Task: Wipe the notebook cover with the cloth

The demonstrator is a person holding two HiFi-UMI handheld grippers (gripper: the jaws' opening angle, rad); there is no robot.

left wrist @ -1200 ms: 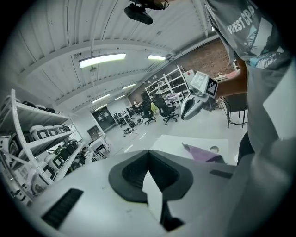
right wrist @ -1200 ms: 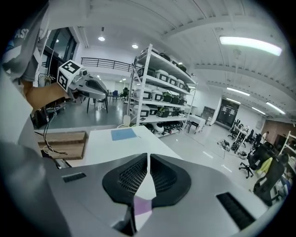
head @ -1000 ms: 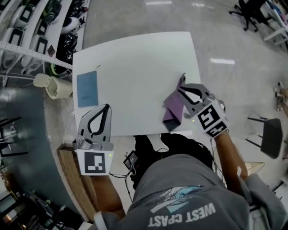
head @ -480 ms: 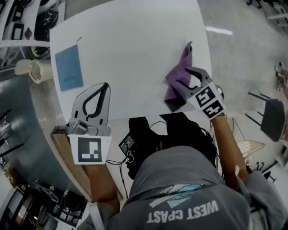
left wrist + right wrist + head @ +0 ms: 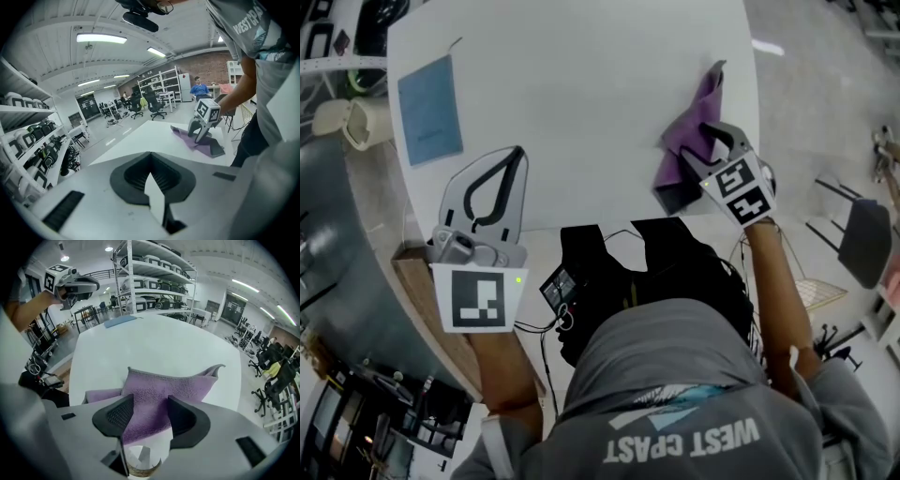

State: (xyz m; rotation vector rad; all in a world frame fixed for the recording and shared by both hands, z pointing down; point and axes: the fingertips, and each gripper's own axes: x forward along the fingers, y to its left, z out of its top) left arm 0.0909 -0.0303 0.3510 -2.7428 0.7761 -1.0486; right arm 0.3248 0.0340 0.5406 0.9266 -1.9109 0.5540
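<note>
Lying in a bumpy heap, the purple cloth (image 5: 698,117) is resting near the right side of the white table (image 5: 581,103). The right claw (image 5: 712,141) is pointing down over it. Its jaws have just been opening and are standing wide apart, with the cloth between them but not pinched. The blue notebook (image 5: 429,108) is lying flat, well apart, by the table's left edge. The left claw (image 5: 518,155) is hanging over the table's near left part, closed tight and holding nothing.

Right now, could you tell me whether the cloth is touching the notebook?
Apart. The head view shows bare table between the cloth, at right, and the notebook, at left.
</note>
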